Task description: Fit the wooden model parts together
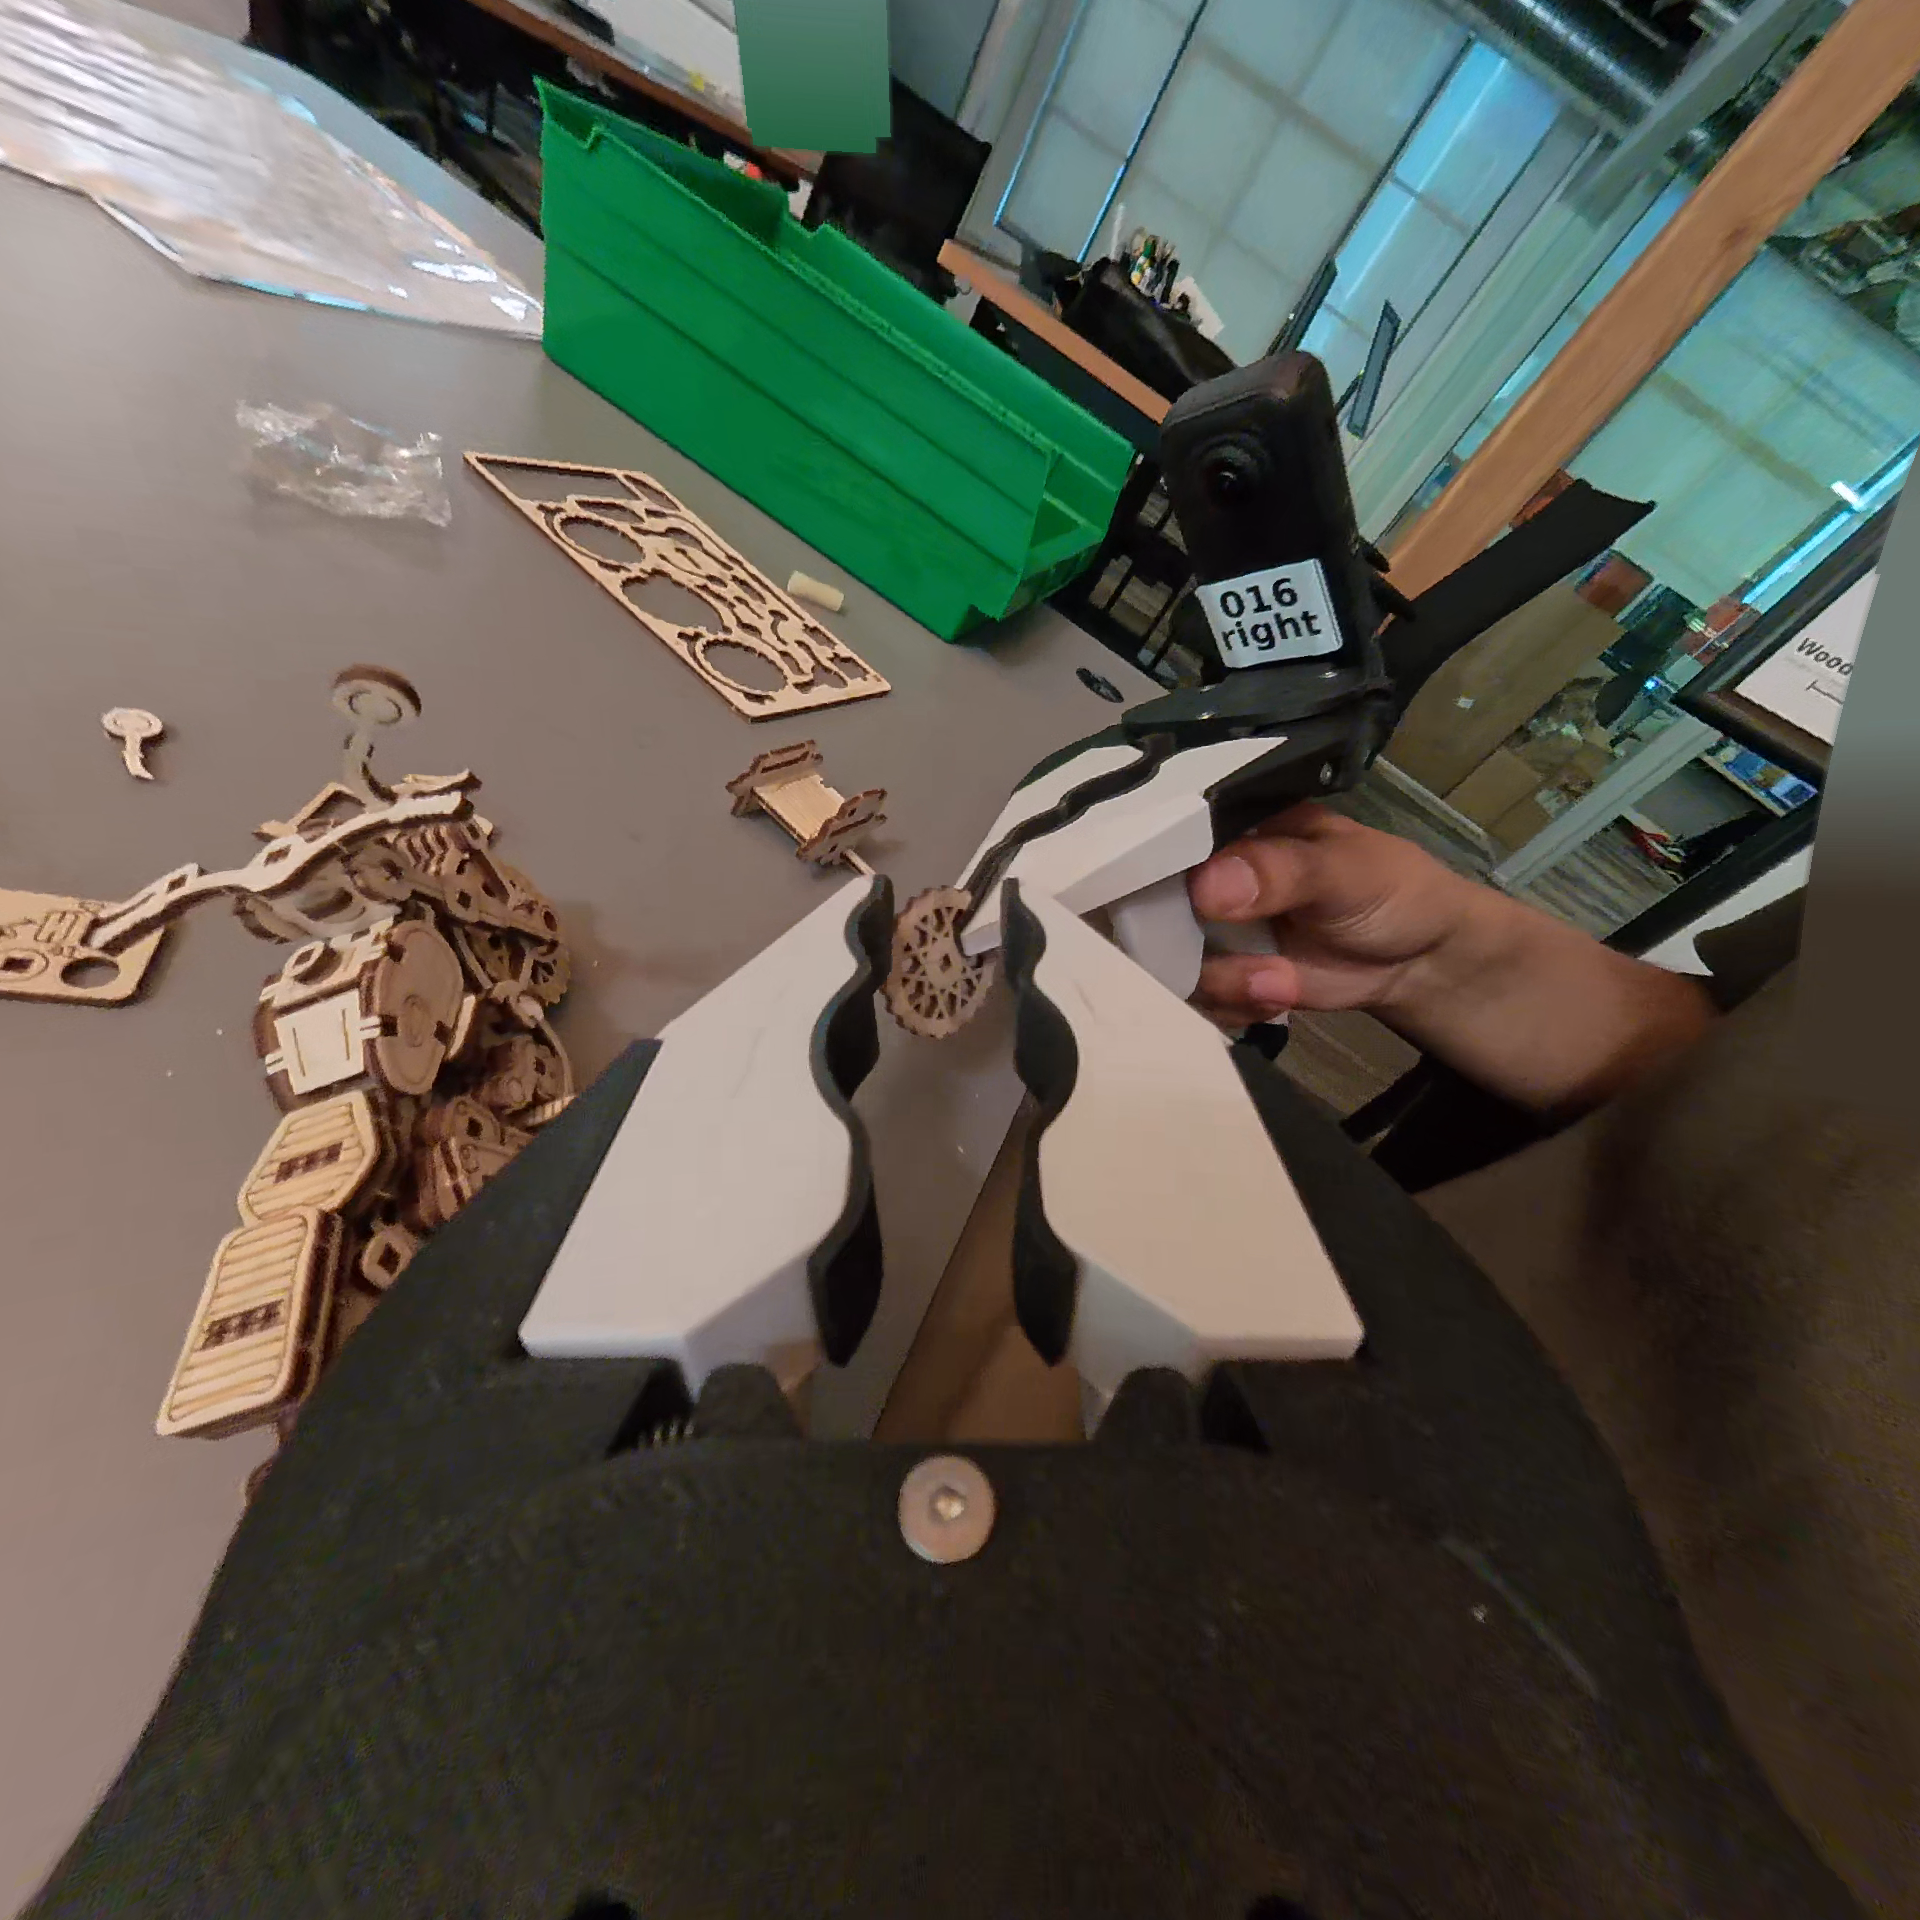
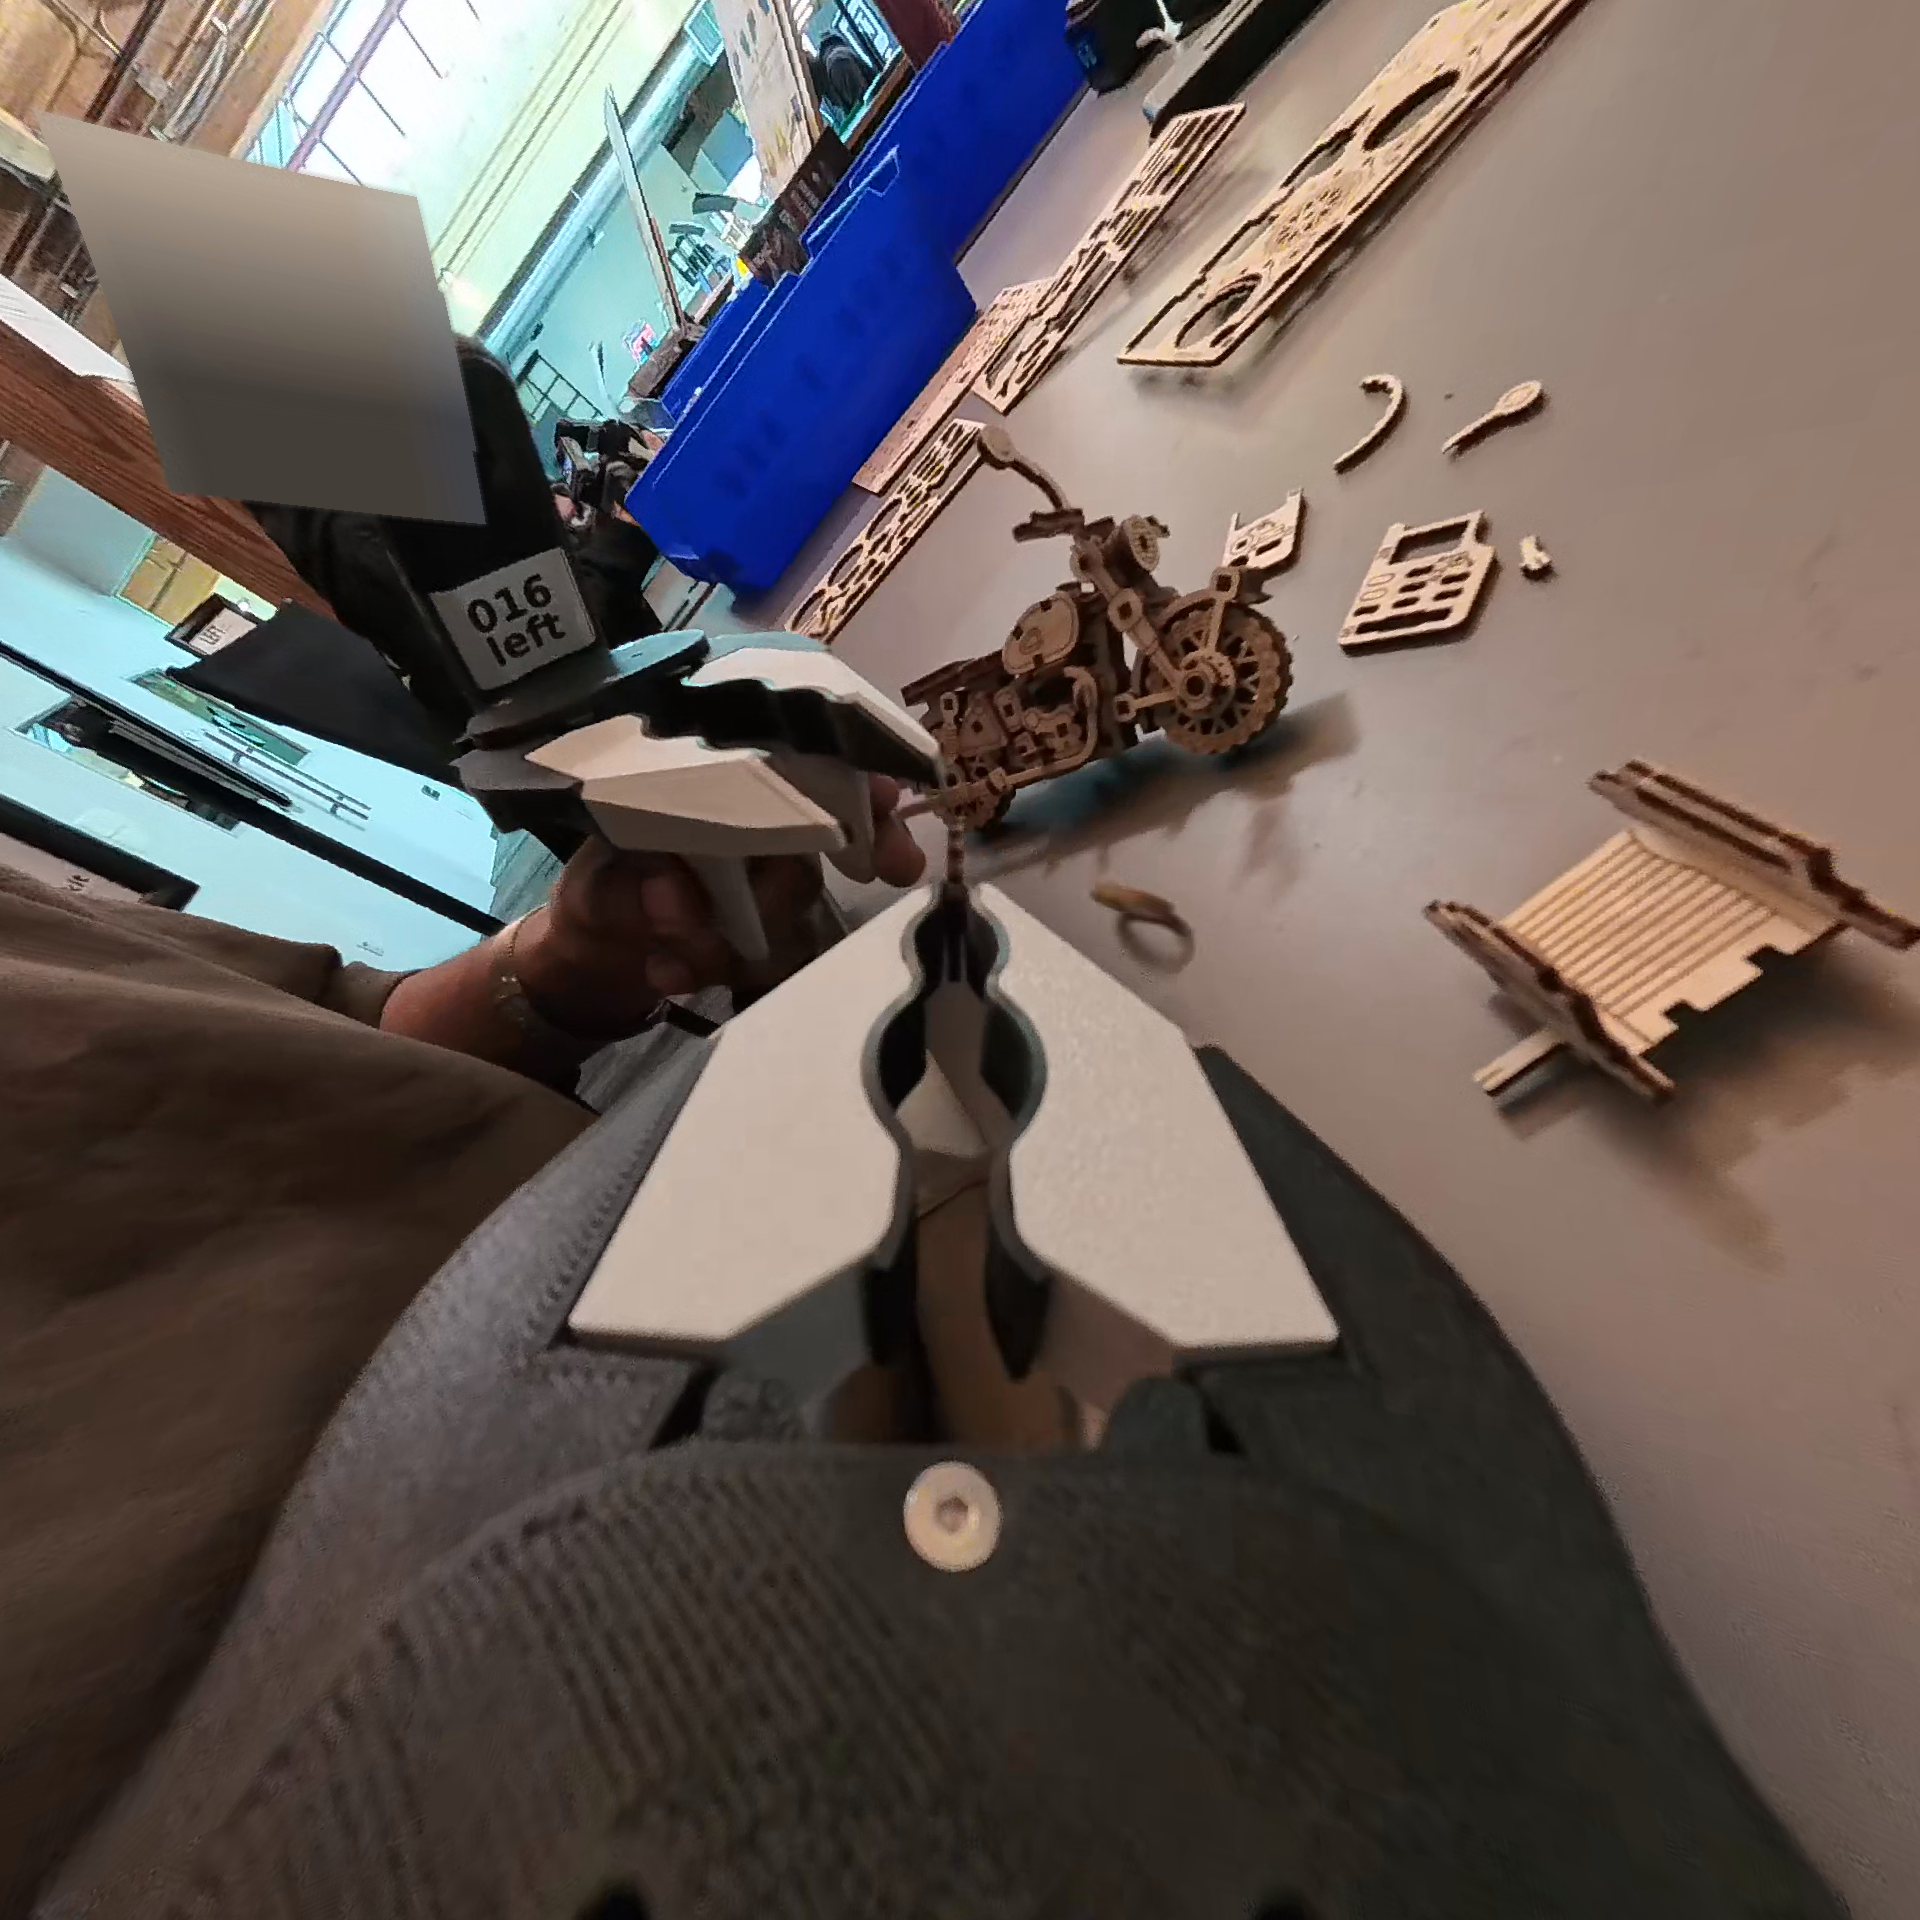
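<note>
Gear (image 1: 938,964) pinched by right gripper (image 1: 982,914), tilted

— What's on the grey counter (image 1: 623,831)?
— A pile of wooden parts (image 1: 395,987), a cut-out sheet (image 1: 675,582) beside a green bin (image 1: 810,384), and a crumpled clear wrapper (image 1: 343,457).
— And further along?
— A wooden motorcycle (image 2: 1112,655) stands upright; a ribbed wooden sub-assembly (image 2: 1662,925) lies near it, with more cut-out sheets (image 2: 1299,208) and a blue bin (image 2: 821,353) beyond.

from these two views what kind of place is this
Probably a shared workshop or office-style lab: a grey worktable strewn with laser-cut wooden sheets, plastic storage bins along its edge, and glass partitions with more desks behind.
</note>
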{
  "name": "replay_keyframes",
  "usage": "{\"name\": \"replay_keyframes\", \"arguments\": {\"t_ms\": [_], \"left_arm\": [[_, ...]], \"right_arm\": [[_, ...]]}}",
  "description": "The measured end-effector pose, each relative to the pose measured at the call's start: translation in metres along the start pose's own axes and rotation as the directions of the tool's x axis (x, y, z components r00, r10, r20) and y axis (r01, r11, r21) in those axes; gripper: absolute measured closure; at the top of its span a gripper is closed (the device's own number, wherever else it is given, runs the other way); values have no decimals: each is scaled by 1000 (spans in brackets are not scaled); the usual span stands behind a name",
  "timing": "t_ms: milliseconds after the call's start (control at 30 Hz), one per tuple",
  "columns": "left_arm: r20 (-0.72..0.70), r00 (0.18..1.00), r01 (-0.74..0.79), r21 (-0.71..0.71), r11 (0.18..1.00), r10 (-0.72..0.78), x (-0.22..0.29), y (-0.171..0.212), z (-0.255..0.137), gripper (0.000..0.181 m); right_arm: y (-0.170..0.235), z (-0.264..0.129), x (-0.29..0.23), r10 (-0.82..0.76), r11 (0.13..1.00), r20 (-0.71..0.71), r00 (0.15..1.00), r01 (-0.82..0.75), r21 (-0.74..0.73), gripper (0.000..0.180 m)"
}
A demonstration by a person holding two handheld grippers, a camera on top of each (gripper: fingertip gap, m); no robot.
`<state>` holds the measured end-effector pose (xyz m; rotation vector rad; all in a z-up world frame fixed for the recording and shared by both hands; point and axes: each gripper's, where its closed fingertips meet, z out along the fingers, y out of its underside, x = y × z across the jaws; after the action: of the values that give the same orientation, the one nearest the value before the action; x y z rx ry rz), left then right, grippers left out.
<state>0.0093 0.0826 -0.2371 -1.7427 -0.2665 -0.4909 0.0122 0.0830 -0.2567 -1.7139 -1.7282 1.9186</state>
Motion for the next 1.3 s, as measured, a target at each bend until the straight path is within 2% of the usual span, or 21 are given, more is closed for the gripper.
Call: {"name": "replay_keyframes", "arguments": {"t_ms": [200,267,333,433,533,633,700,767,900,1000,1067,1167,1233,1300], "left_arm": [[22,1000,-1,0,1000,1,-7,-1,-2,164],[74,997,-33,-22,999,34,-15,1,-4,168],[103,989,-95,-86,992,103,-18,8,-5,179],[120,972,-171,-218,961,200,-20,25,-3,175],[165,925,-271,-343,900,342,-24,45,3,169],[216,836,-366,-468,805,505,-33,60,8,167],[248,770,-410,-513,754,587,-39,62,10,169],[268,751,-416,-516,748,603,-40,60,11,171],[293,761,-384,-515,767,578,-45,58,7,181],[304,820,-339,-425,840,485,-40,46,4,181],[277,892,-268,-313,911,358,-31,35,3,181],[148,985,-78,-104,992,93,-13,10,0,181],[82,994,66,-5,998,-65,-12,-4,-6,181],[77,984,157,19,987,-158,-22,-5,-10,181]], "right_arm": [[0,-3,7,1,1000,-34,999,-1,-5,177],[0,-5,14,-19,1000,-78,997,18,-15,177],[3,-7,20,-42,999,-116,992,38,-38,177],[5,-8,23,-58,997,-135,989,50,-57,177],[5,-8,24,-48,998,-131,990,41,-52,178],[4,-8,24,-40,998,-125,991,34,-48,177],[4,-8,23,-33,999,-118,993,28,-45,177],[4,-8,23,-31,999,-118,993,25,-47,177],[4,-8,23,-31,999,-117,993,26,-48,177],[4,-8,22,-33,999,-116,993,28,-44,177],[3,-8,22,-43,998,-118,992,38,-43,177],[5,-7,18,-106,993,-117,987,99,-67,177],[7,-4,14,-170,983,-117,978,160,-91,177],[13,-2,15,-221,970,-136,966,203,-132,177]]}}
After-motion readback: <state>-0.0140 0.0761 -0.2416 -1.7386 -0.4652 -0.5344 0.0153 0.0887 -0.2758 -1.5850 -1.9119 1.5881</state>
